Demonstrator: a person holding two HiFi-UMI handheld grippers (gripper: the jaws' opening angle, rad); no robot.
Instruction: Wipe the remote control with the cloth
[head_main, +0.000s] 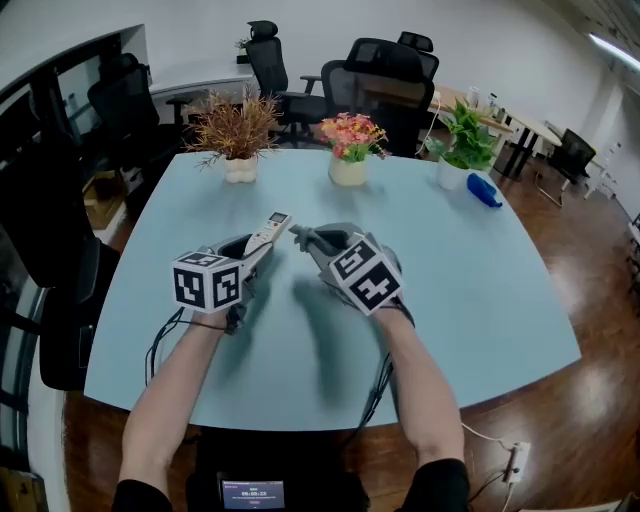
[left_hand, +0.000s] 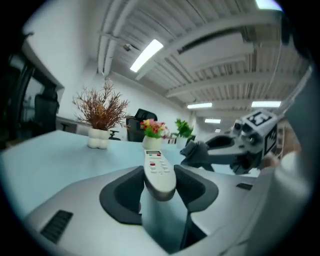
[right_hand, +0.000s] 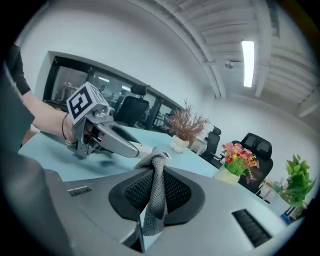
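Your left gripper clamps the remote control over the table; your right gripper pinches the grey cloth, its tip just beside the remote, so wiping seems barely begun

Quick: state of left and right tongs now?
Left tongs: closed, holding the remote control.
Right tongs: closed, holding the cloth.

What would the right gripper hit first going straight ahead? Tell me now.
Probably the remote, held in the left gripper: the right gripper, shut on the cloth, points at its far end. The cloth would touch first; depth is unclear.
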